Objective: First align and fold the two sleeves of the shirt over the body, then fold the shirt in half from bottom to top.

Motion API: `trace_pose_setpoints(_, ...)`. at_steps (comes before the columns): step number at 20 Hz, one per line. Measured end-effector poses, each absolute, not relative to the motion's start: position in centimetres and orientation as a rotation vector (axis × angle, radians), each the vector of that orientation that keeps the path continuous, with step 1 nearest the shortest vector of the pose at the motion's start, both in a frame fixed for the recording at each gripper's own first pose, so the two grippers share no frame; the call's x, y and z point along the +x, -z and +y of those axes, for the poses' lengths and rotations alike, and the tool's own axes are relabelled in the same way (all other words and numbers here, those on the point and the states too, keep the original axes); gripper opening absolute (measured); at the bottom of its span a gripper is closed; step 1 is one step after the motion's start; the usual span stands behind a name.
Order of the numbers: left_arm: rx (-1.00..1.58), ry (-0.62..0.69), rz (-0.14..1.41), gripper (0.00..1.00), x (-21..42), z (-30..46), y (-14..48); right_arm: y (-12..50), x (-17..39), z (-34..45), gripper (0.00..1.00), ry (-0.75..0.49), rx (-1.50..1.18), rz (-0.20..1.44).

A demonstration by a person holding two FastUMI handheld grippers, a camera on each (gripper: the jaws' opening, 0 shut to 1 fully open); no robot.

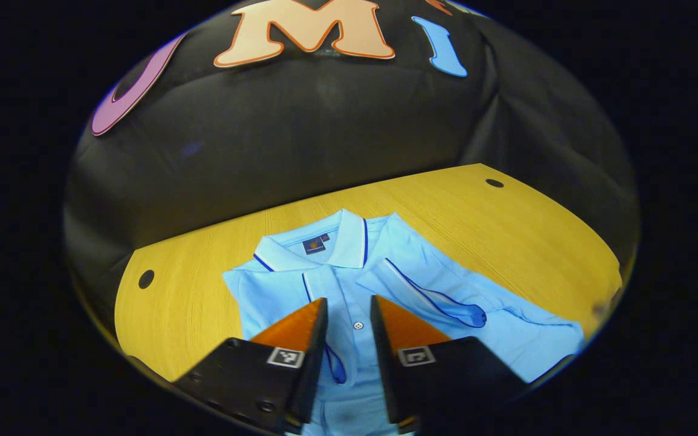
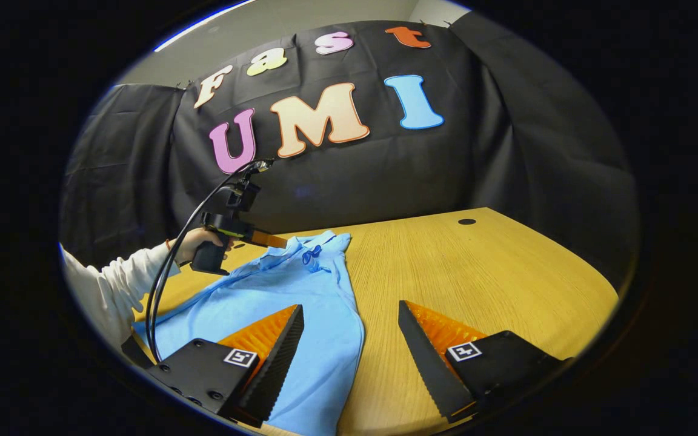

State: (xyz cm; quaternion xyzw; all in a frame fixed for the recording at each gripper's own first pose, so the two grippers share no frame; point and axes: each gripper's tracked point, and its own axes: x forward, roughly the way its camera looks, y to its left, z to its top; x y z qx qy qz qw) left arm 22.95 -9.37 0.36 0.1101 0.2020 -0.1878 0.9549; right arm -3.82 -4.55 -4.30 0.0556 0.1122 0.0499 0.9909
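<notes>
The light-blue, navy-piped cotton polo shirt [image 1: 349, 284] lies face up on the yellow wooden counter [image 1: 506, 224], collar toward its far edge and hem toward the near one, sleeves folded across the chest. It looks light, limp and unbreakable, best pinched at the hem corners. The left hand-held gripper [image 1: 349, 315] hangs nearly closed and empty above the placket; the right hand-held gripper [image 2: 352, 336] is wide apart over the hem.

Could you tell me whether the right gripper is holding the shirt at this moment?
No, the right gripper is open above the table, with nothing between its fingers, beside the shirt.
</notes>
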Motion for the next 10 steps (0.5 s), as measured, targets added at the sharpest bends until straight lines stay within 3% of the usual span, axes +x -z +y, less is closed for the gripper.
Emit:
trace_pose_setpoints(1, 0.224, 0.384, 0.407, 0.53, 22.6, -9.4, -0.3, 4.4, -4.0, -4.3, 0.98, -0.106, 0.109, 0.227)
trace_pose_setpoints(3, 0.222, 0.375, 0.402, 1.00, 21.7, -8.8, -0.5, 4.8, -4.0, -3.9, 0.98, -0.115, 0.109, 0.236)
trace_pose_setpoints(4, 0.215, 0.371, 0.396, 0.96, 21.1, -8.4, -0.7, 5.1, -4.0, -3.7, 0.98, -0.118, 0.109, 0.242)
trace_pose_setpoints(10, 0.168, 0.317, 0.335, 0.96, 15.2, -4.3, -2.1, 5.9, -5.3, -1.9, 0.98, -0.159, 0.093, 0.267)
